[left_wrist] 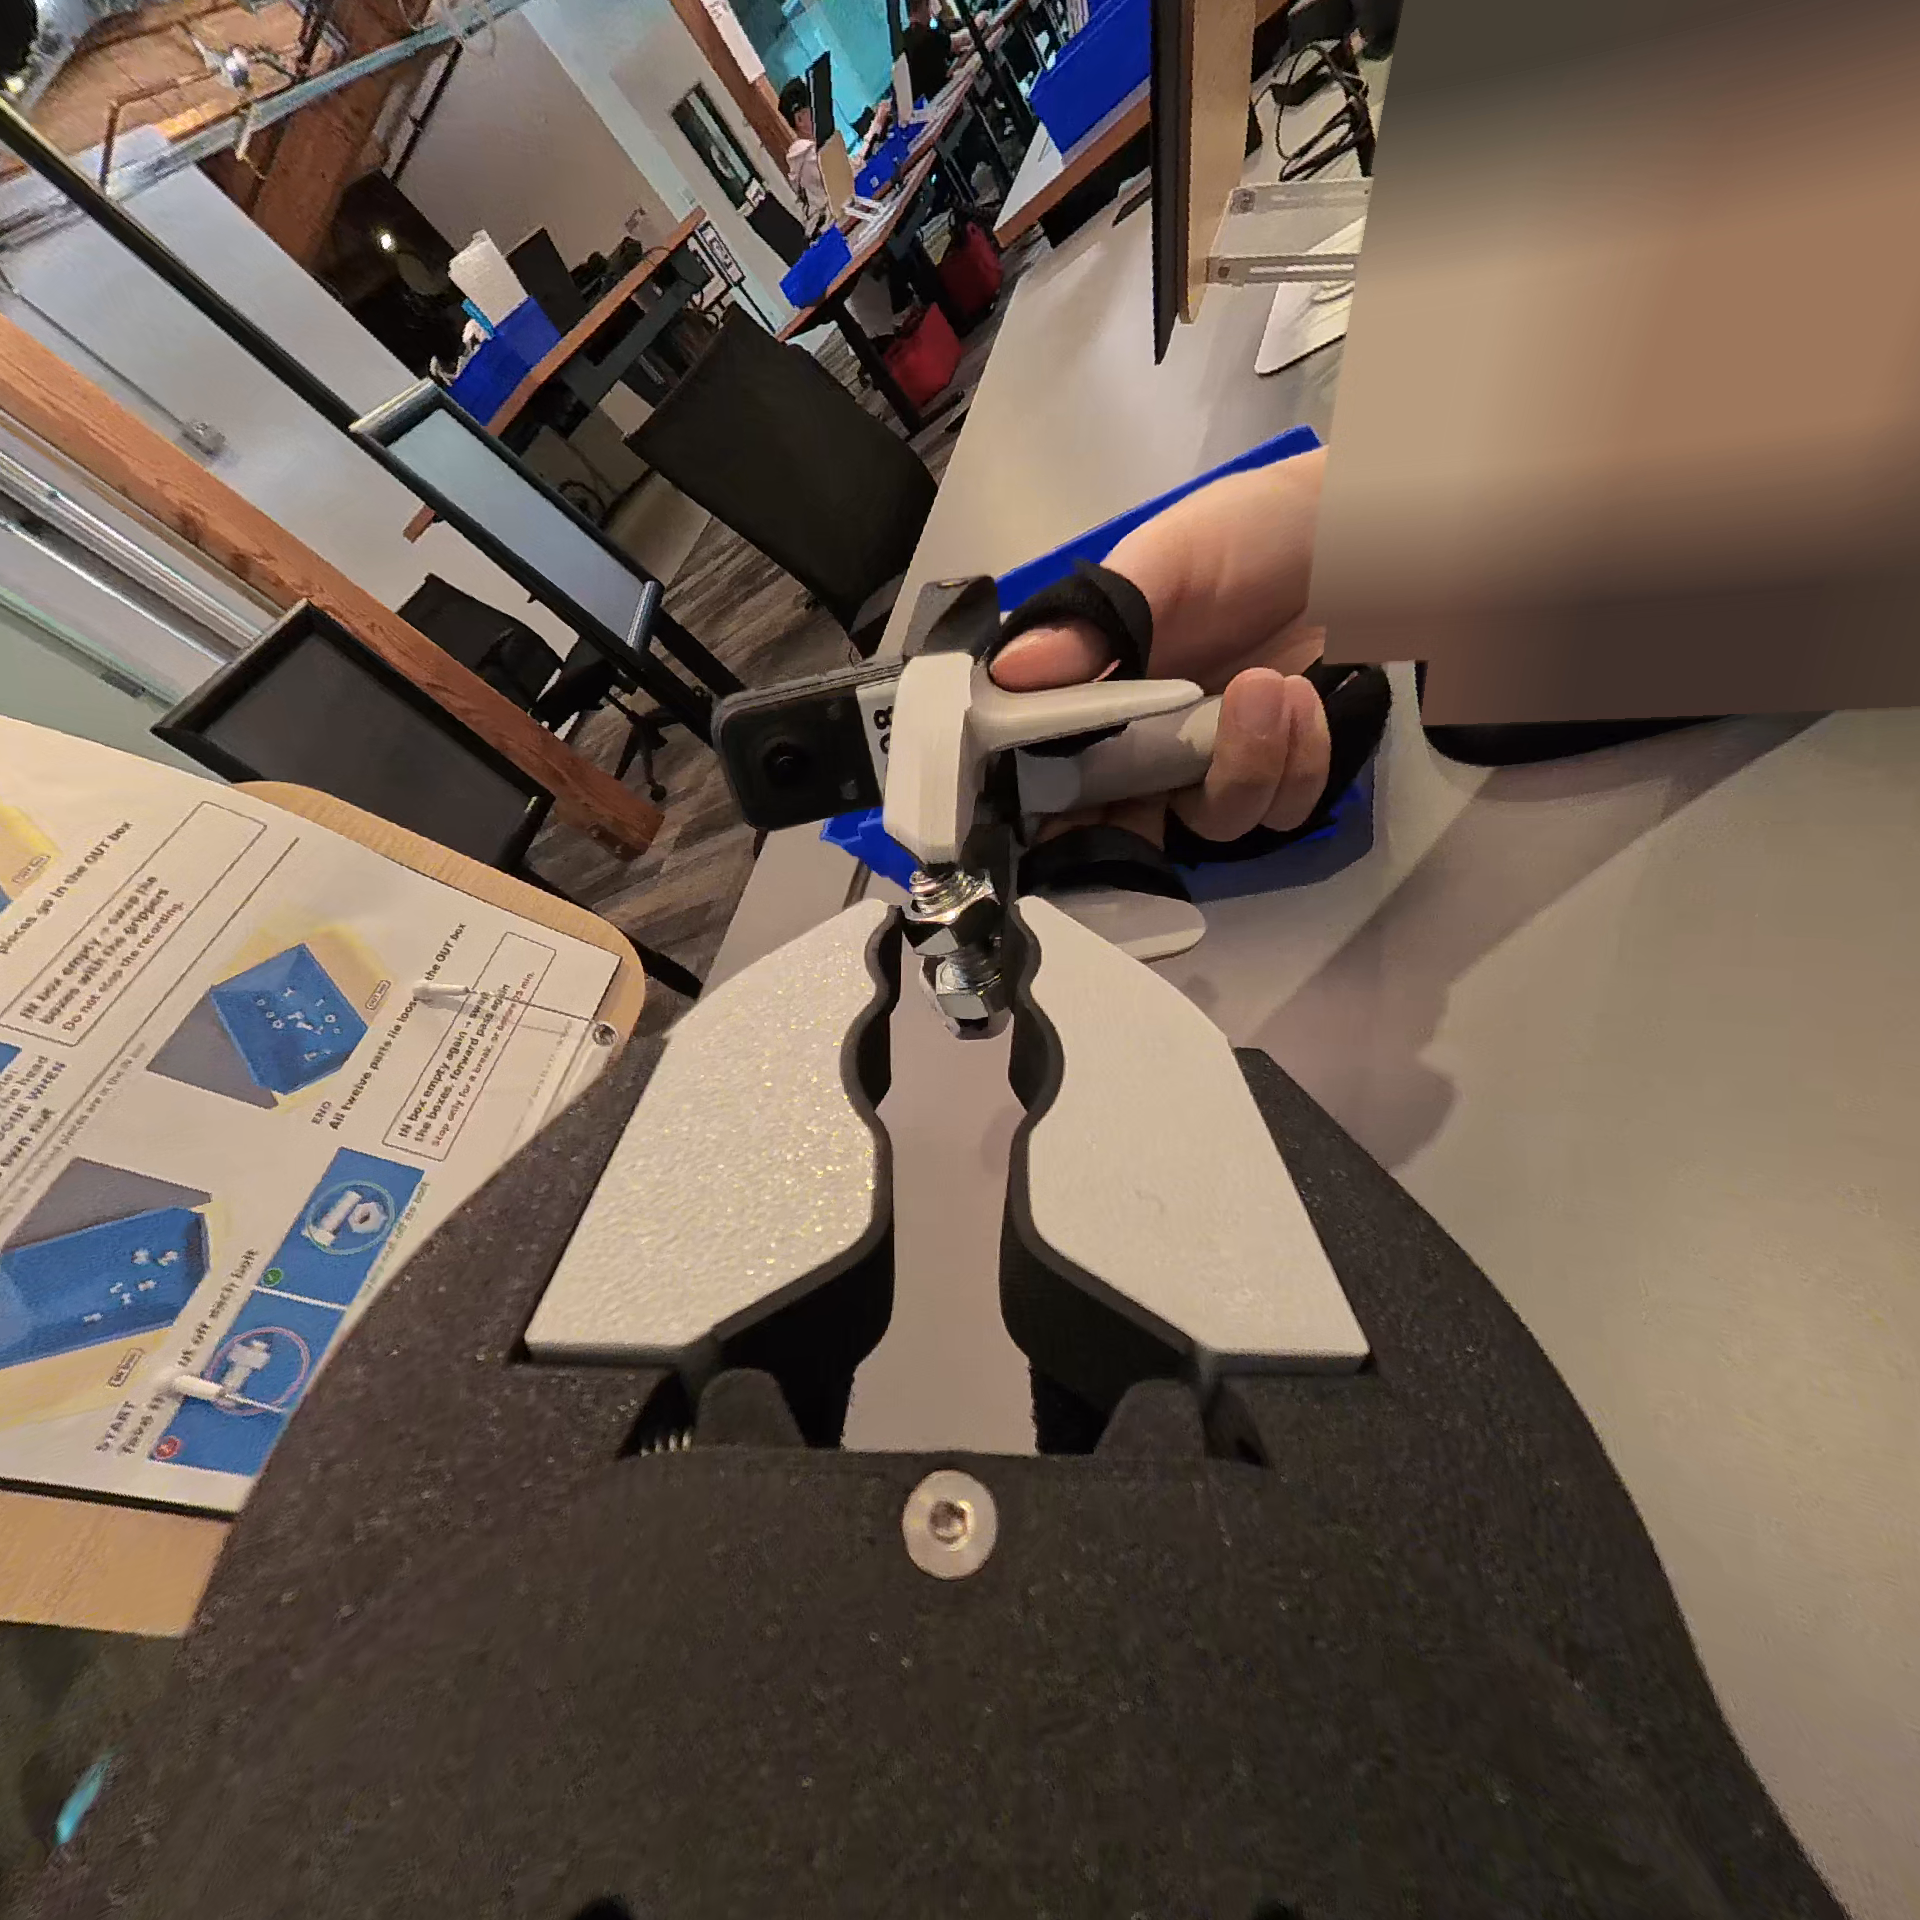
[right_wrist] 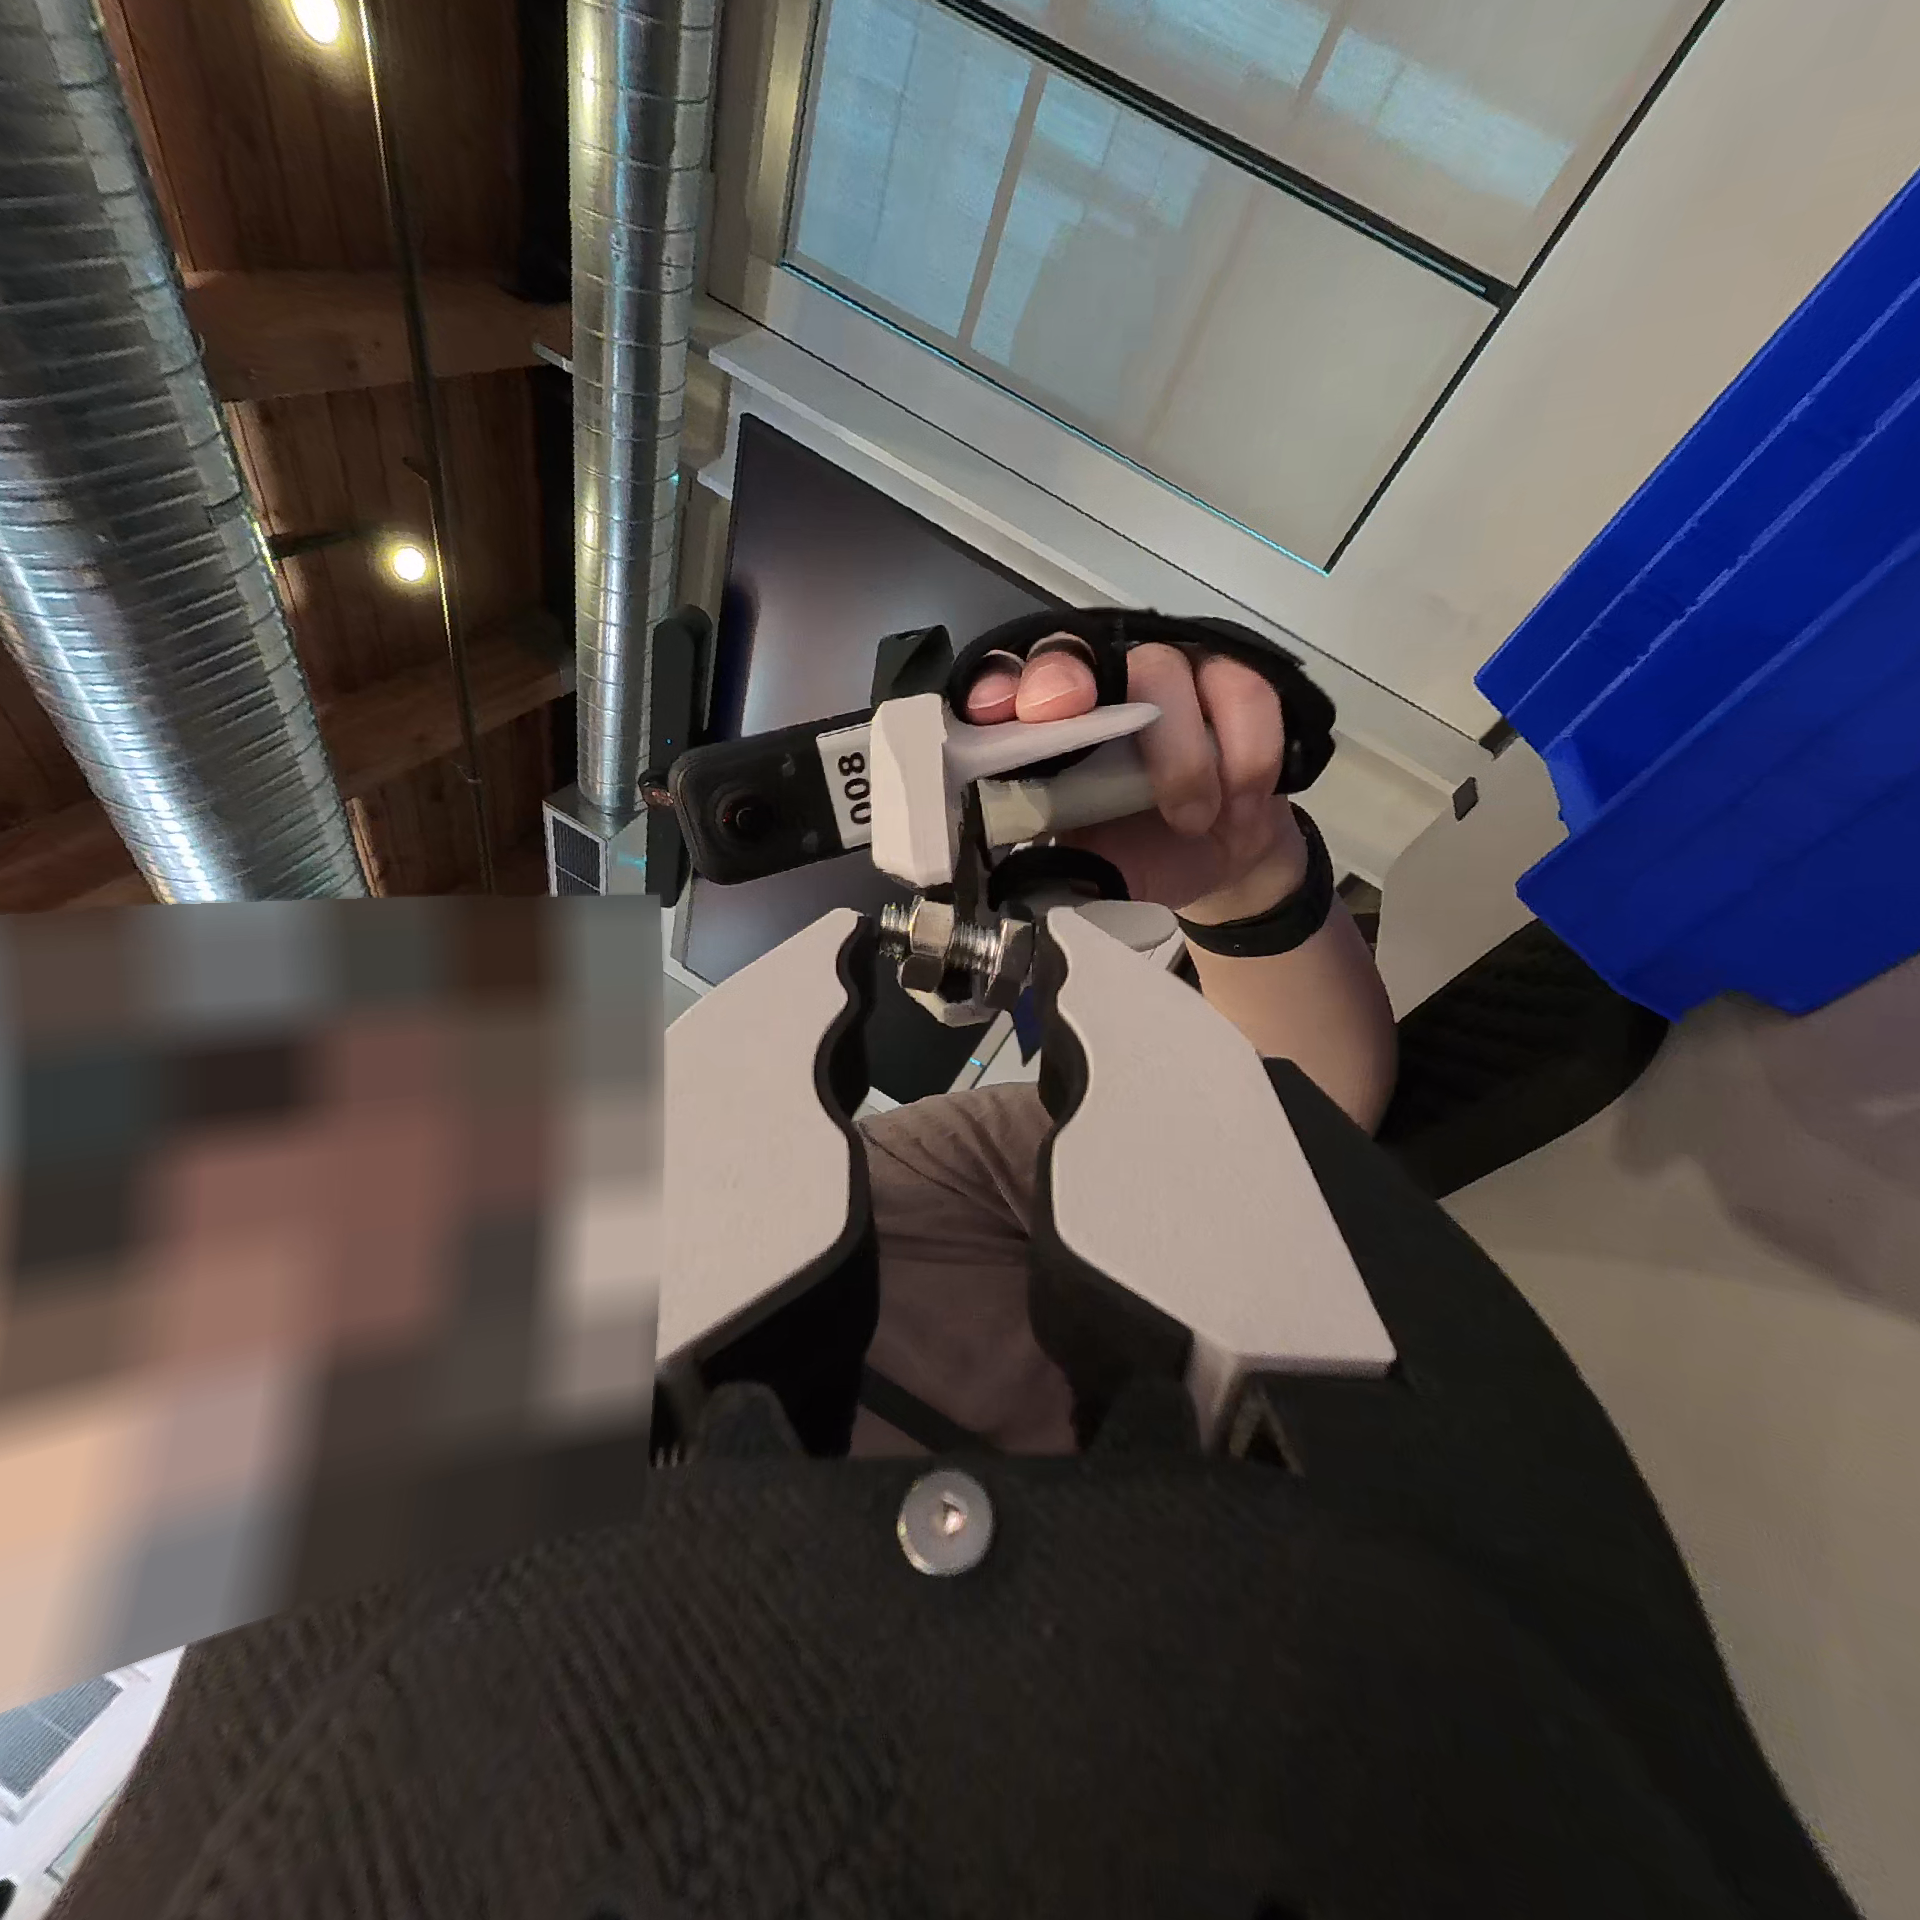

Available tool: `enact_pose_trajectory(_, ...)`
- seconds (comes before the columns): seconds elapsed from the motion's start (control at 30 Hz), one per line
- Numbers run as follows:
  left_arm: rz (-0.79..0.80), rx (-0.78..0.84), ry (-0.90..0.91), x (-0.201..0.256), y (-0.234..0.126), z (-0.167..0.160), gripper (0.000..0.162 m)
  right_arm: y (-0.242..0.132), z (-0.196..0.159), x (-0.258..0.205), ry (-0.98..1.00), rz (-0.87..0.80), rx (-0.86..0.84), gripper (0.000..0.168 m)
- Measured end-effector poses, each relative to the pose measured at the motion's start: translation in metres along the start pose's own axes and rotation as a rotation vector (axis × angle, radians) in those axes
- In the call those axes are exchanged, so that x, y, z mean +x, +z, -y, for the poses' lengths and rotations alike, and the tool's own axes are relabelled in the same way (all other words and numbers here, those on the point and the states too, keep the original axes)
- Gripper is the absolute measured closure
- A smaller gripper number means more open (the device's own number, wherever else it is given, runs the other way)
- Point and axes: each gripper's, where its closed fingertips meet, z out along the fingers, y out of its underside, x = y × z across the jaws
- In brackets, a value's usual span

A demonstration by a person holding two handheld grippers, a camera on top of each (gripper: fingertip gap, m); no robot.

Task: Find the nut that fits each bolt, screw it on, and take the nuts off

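Bolt point(left_wrist: 961, 971) with nut point(left_wrist: 940, 920) between both closed grippers' tips, left gripper point(left_wrist: 951, 956), right gripper point(right_wrist: 951, 961).

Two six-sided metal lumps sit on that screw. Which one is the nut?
The nut is the one partway along, thread showing on both sides; the bolt head caps the end.

We are looking at a pale grey table point(left_wrist: 1621, 1091) stretching out ahead of the tool and to its right. A blue bin point(left_wrist: 1174, 520) is sitting on it beyond the fingertips, partly hidden. Left of the tool, a wooden board point(left_wrist: 540, 894) carrying a printed instruction sheet point(left_wrist: 270, 1091) is lying on the surface.
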Motion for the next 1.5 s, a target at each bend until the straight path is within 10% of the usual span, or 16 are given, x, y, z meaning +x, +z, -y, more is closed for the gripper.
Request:
enact_pose_trajectory(0.37, -0.060, 0.020, -0.252, -0.009, -0.006, -0.007, 0.116, -0.010, 0.008, 0.005, -0.016, -0.004, 0.022, 0.139)
enact_pose_trajectory(0.6, -0.219, 0.184, -0.526, -0.010, -0.008, 0.001, 0.131, -0.014, 0.010, 0.011, 0.027, 0.009, 0.021, 0.139)
enact_pose_trajectory(0.73, -0.205, 0.086, -0.511, -0.003, 0.007, -0.015, 0.112, -0.013, 0.008, 0.010, 0.016, 0.004, 0.009, 0.139)
enact_pose_trajectory(1.5, 0.007, 0.073, -0.310, -0.011, 0.024, -0.019, 0.139, -0.014, 0.019, 0.002, -0.042, 0.012, 0.083, 0.139)
